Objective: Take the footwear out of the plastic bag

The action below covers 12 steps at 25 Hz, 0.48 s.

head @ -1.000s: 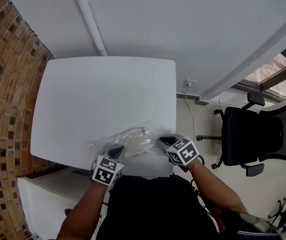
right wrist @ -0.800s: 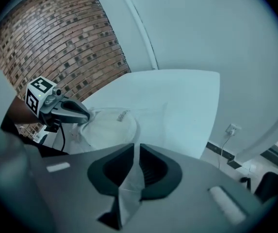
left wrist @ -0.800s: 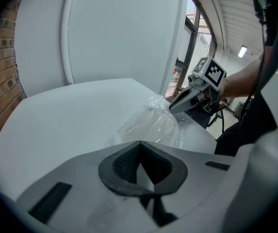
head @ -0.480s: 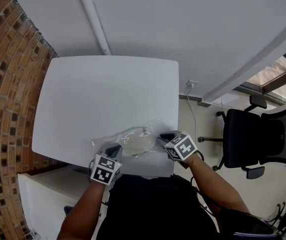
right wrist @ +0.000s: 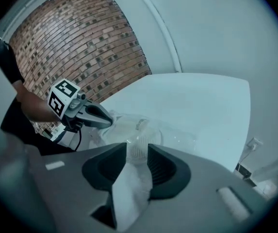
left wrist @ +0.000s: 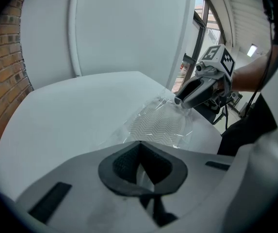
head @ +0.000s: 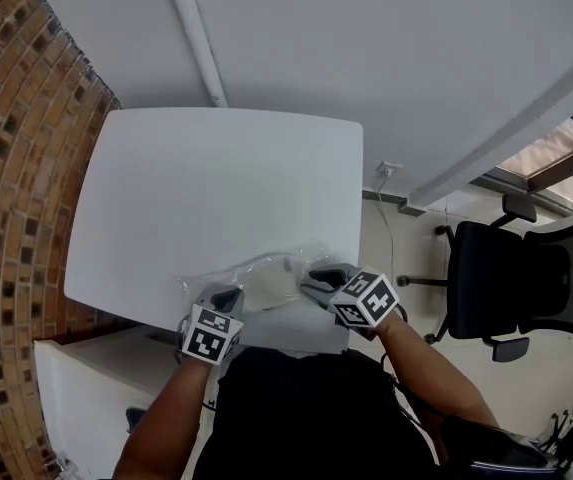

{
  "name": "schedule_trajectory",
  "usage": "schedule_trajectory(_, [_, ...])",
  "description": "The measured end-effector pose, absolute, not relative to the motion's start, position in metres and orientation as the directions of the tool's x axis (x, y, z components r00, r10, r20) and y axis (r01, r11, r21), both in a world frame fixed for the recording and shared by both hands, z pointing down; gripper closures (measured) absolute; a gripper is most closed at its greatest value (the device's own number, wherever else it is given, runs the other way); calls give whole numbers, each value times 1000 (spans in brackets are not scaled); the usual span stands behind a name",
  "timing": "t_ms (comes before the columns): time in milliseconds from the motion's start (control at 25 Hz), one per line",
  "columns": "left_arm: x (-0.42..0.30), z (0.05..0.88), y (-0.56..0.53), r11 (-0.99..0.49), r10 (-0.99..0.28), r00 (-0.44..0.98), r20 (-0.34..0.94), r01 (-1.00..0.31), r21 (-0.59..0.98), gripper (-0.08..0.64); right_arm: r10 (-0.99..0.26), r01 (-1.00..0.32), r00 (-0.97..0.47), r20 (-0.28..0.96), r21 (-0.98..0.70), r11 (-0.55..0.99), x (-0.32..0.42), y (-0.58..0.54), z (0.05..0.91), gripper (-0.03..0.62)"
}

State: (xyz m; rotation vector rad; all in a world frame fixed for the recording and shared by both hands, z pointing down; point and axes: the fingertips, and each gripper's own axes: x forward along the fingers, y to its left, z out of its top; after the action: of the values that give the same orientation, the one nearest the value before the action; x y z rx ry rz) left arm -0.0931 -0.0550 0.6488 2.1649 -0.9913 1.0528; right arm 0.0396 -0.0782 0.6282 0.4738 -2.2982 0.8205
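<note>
A clear bag (head: 266,280) lies on the white bench (head: 206,178), close to its near edge and nearer the right side than the left. The footwear (left wrist: 159,124) is still in it, lying flat: a pale piece whose zigzag-ribbed face shows through the film. The left gripper (head: 228,296) is at the bag's near left corner. Its jaws are closed tight on a thin fold of the film, which shows as a sliver between the pads in the left gripper view. The right gripper (head: 318,280) is at the bag's right end. Its jaws have just been opening and now stand apart, with crumpled film and a pale ribbed bit of the bag's contents between them, not clamped. The film is wrinkled between the two grippers. A brick wall (head: 16,188) runs along the bench's left side, and an office chair (head: 511,278) stands on the floor well to the right.
</note>
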Motion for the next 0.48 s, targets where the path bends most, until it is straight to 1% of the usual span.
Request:
schedule_trajectory(120, [-92, 648, -56, -582, -388, 436, 812, -799, 150, 554, -134, -510, -758, 638, -452, 732, 41, -84, 618, 442])
schedule_trajectory(200, [-92, 647, -57, -580, -393, 439, 808, -800, 153, 554, -159, -539, -749, 643, -453, 710, 50, -90, 618, 433])
schedule_trajectory(480, [-92, 648, -57, -576, -400, 444, 802, -802, 157, 554, -186, -663, -630, 754, -397, 635, 74, -107, 647, 443])
